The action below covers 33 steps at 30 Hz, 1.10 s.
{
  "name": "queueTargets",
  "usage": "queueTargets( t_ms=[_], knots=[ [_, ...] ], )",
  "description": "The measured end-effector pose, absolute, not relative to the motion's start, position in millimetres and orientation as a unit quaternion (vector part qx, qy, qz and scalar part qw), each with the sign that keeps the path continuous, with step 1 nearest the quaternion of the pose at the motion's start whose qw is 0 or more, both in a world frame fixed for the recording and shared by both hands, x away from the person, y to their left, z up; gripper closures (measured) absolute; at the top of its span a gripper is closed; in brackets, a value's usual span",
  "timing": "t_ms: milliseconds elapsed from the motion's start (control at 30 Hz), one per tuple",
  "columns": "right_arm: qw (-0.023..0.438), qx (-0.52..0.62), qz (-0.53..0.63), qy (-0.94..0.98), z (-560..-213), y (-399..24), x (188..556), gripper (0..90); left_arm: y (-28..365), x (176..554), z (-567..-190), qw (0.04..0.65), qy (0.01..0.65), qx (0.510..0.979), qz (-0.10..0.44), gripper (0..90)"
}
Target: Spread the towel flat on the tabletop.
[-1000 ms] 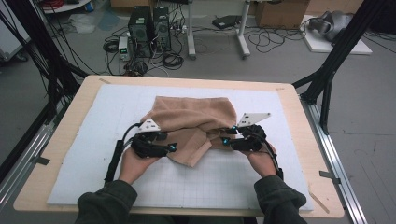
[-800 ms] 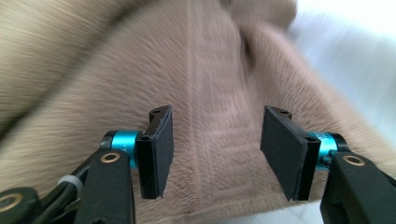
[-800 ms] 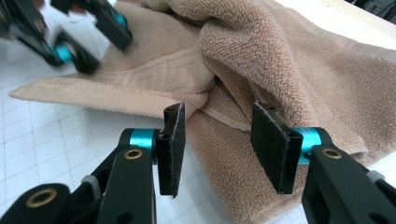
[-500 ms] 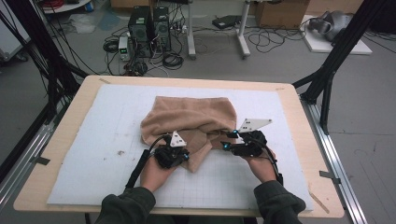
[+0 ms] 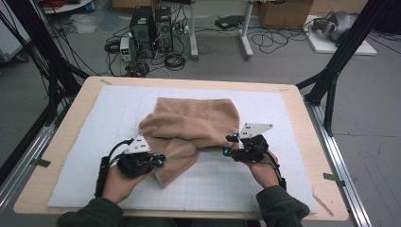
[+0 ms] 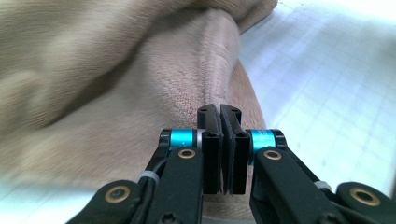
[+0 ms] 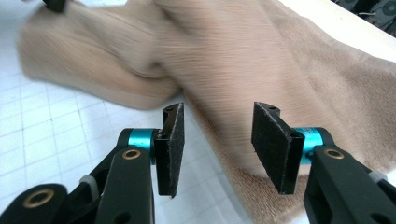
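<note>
Tan fleece cloth [image 5: 194,127] bunched mid-mat [image 5: 94,123]: soft, light, limp, non-fragile. Left gripper [image 6: 223,122] jaws together at near fold, cloth pinch unconfirmed. Right gripper [image 7: 217,135] jaws apart, straddling cloth edge; take hold at hem.

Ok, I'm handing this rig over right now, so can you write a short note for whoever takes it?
Left gripper: jaws shut, pads pressed together at a fold of the tan towel; whether cloth is pinched between them I cannot tell.
Right gripper: jaws open, pads either side of the towel's edge, not pressing it.
Towel: bunched and twisted mid-mat on the white grid mat, near flap hanging toward the person.
Done: no neat fold yet.
Left: probably grip the right edge, then spread or fold.
</note>
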State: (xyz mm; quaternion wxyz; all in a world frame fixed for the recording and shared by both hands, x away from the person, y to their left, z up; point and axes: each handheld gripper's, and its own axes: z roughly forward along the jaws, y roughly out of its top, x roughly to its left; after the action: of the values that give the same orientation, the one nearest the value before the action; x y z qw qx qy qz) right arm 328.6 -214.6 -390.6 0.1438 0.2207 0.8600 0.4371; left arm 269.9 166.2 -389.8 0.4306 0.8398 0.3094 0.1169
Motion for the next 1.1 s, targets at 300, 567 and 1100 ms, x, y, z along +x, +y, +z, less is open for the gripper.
queueTargets(
  t_ms=[300, 567, 1100],
  knots=[
    [0.079, 0.180, 0.437, 0.878, -408.7, -181.9, 333.6, 46.2, 184.7, 274.1, -413.4, 0.426, 0.328, 0.839, 0.086, 45.9],
    [0.065, 0.160, 0.412, 0.895, -419.3, -167.1, 331.5, 65.0, 162.4, 285.3, -438.1, 0.373, 0.322, 0.863, 0.114, 63.9],
    [0.076, 0.165, 0.456, 0.871, -337.8, -210.3, 318.4, 78.9, 193.3, 243.9, -372.2, 0.455, 0.281, 0.830, 0.155, 85.9]
  ],
)
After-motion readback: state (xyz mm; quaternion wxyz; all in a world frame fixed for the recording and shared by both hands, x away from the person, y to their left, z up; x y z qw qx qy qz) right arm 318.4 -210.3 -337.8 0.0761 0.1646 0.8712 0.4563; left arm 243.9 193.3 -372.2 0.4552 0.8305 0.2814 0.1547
